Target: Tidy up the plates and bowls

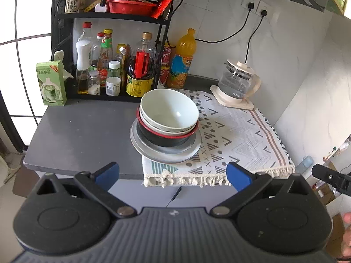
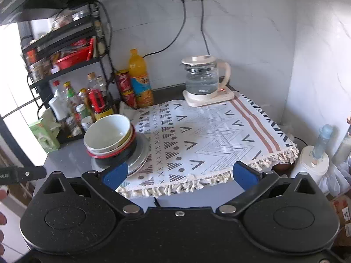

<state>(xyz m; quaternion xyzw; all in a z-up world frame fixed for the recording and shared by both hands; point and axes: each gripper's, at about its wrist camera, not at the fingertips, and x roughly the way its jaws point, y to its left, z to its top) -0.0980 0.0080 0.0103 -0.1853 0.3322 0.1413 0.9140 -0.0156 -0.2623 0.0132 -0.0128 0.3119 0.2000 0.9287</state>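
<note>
A stack stands on the counter: a pale green bowl (image 1: 170, 109) on top, nested in a white bowl, then a black bowl with a red rim (image 1: 166, 139), all on grey plates (image 1: 153, 151). The stack also shows in the right wrist view, with the green bowl (image 2: 107, 132) and the plates (image 2: 140, 155) at the left. My left gripper (image 1: 173, 175) is open and empty, in front of the stack and off the counter edge. My right gripper (image 2: 179, 175) is open and empty, to the right of the stack near the cloth's fringe.
A patterned cloth (image 1: 237, 135) covers the right part of the grey counter (image 1: 83, 135). A glass kettle (image 1: 238, 83) stands at the back right. Bottles (image 1: 140, 70), an orange drink bottle (image 1: 182, 59) and a green box (image 1: 51, 83) stand under a black rack (image 1: 114, 15).
</note>
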